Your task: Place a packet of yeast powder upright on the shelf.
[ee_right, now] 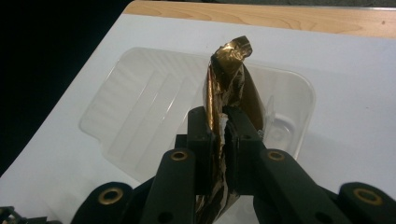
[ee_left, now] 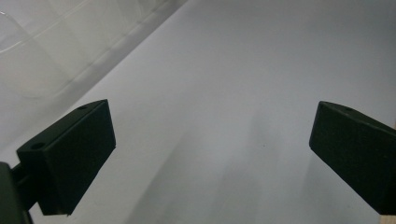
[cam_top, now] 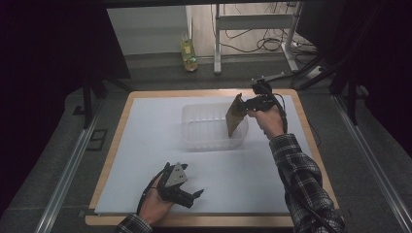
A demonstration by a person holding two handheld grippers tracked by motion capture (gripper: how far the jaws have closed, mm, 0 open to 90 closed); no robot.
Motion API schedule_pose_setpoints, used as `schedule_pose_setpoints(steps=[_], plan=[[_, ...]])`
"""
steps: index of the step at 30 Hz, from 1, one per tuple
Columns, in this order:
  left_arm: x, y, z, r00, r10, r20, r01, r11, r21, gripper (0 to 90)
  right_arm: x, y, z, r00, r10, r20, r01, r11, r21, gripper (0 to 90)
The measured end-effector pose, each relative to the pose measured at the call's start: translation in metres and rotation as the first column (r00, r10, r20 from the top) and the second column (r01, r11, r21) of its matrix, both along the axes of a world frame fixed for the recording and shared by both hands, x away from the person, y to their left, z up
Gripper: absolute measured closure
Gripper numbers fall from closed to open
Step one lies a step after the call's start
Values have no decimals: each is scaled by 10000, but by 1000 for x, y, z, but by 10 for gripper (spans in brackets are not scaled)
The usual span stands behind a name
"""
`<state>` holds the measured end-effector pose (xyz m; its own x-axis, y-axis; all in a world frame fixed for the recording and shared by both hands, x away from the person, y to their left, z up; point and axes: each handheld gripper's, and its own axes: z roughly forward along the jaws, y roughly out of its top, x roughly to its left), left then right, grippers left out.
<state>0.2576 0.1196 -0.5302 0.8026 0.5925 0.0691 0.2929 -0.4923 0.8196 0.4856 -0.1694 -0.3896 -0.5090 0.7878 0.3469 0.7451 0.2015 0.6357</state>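
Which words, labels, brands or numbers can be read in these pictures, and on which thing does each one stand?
There is no text that can be read.
Gold wrapper held in the right gripper: shiny and creased, no print to be made out.
Bottle on the floor beyond the table: too small and blurred to read any label.
Clear plastic tray: plain, no marking seen.

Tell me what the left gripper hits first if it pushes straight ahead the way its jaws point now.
Most likely just the white sheet: the left gripper is open, with bare sheet between and ahead of its jaws. The clear plastic container sits off to the side of that line, though depth is hard to judge.
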Motion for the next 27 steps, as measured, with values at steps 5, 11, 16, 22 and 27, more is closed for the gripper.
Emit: schedule_pose_setpoints(steps=[5, 11, 16, 22, 27], plan=[[0, 0, 0, 10000, 19, 16, -19, 10000, -19, 2, 5, 4, -9, 10000, -47, -14, 48, 9999, 135, 808], [0, -1, 0, 10000, -18, 51, 18, 10000, 53, 2, 9, 0, -13, 9994, -248, 258, 242, 9994, 228, 800], [0, 0, 0, 10000, 26, 86, -27, 10000, 20, 3, 9, 0, -13, 9995, -123, 305, 116, 9997, 223, 773], [0, 2, 1, 9999, 80, 95, -80, 10000, -16, 3, 8, -2, -11, 9984, 93, 553, -100, 9999, 124, 715], [0, 1, 0, 9999, 53, 110, -53, 10000, 37, 3, 5, 0, -9, 9959, 197, 883, -187, 9998, -121, 627]])
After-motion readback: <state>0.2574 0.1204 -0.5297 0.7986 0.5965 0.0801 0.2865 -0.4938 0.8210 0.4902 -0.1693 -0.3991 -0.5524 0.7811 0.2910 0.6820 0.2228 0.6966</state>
